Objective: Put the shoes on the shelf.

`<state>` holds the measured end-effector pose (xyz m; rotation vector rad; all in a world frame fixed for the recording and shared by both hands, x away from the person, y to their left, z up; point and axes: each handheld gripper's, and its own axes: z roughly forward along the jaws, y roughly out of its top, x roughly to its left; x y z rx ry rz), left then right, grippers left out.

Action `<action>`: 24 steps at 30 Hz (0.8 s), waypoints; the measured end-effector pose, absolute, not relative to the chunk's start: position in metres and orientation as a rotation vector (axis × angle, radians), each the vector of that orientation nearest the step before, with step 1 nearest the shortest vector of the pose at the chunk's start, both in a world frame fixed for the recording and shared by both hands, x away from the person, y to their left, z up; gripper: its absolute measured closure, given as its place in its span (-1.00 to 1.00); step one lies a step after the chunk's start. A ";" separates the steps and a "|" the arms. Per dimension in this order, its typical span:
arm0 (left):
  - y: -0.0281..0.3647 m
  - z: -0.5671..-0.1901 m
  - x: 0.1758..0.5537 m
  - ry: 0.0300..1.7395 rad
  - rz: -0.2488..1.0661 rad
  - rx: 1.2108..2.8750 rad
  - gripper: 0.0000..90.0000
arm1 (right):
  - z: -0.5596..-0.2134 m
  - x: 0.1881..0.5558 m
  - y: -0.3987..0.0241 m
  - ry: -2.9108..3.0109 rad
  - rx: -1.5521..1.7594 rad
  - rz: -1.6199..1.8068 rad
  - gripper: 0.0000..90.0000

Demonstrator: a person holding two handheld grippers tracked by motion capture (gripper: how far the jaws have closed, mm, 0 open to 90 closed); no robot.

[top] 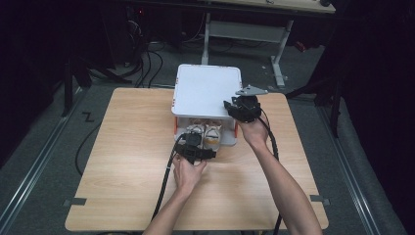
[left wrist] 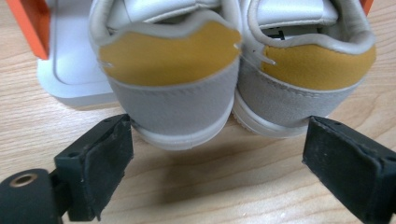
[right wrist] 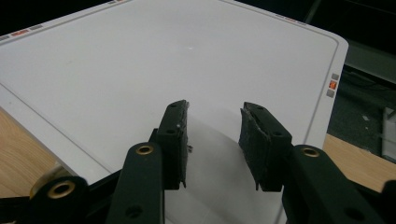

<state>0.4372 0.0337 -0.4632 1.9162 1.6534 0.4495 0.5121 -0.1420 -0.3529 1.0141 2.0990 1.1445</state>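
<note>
A pair of grey and white shoes with mustard heel patches [top: 204,132] stands in a white shoebox with orange edges [top: 230,139], heels toward me. The white lid [top: 205,90] covers the box's rear part and hides the toes. My left gripper [top: 192,142] is open just in front of the heels. In the left gripper view its jaws flank the left shoe's heel [left wrist: 170,70] and reach toward the right shoe [left wrist: 313,70], with nothing clamped. My right gripper [top: 234,105] is at the lid's front right corner. There, its jaws stand apart over the lid's top [right wrist: 140,60], right gripper [right wrist: 215,107] open.
The box sits at the far middle of a wooden table [top: 122,161]. An orange box flap [left wrist: 30,21] and the white box base [left wrist: 70,70] lie left of the shoes. Cables and a desk frame [top: 279,54] are on the dark floor beyond.
</note>
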 end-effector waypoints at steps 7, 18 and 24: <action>0.026 -0.462 0.441 1.677 0.480 1.905 -0.71 | -0.353 0.512 -0.141 2.096 1.014 1.141 0.37; 0.012 -0.460 0.469 1.716 0.487 1.891 -0.66 | -0.353 0.512 -0.142 2.098 1.010 1.138 0.37; 0.011 -0.464 0.478 1.723 0.514 1.837 -0.64 | -0.353 0.512 -0.143 2.096 1.010 1.139 0.38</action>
